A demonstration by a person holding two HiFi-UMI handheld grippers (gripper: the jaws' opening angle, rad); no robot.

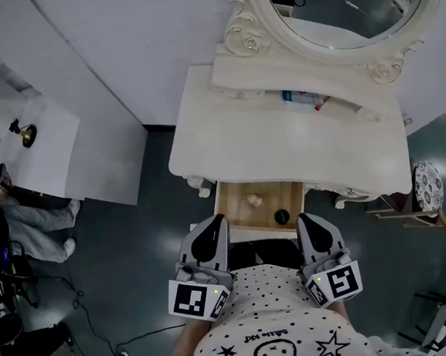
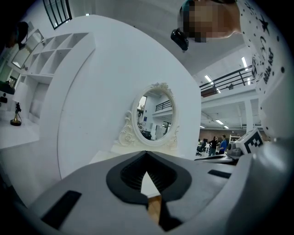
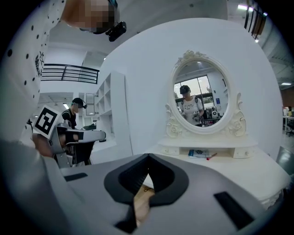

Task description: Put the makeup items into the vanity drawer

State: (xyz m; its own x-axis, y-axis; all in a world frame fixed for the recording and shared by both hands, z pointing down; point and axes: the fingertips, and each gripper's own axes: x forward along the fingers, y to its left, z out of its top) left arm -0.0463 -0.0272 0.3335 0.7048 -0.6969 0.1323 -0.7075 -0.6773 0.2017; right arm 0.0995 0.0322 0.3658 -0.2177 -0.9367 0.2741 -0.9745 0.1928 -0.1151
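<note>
Left gripper [image 1: 210,229] and right gripper [image 1: 312,224], at 6 o'clock of the open drawer [image 1: 235,202]: both jaws pressed together, nothing held. Tube [image 1: 303,96] on vanity at 12 o'clock.

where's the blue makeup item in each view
Head view: blue makeup item on the shelf under the mirror, upper middle.
Left gripper view: not visible.
Right gripper view: blue makeup item on that shelf, right of centre.
Shared landmark: the oval mirror, in all three views.
</note>
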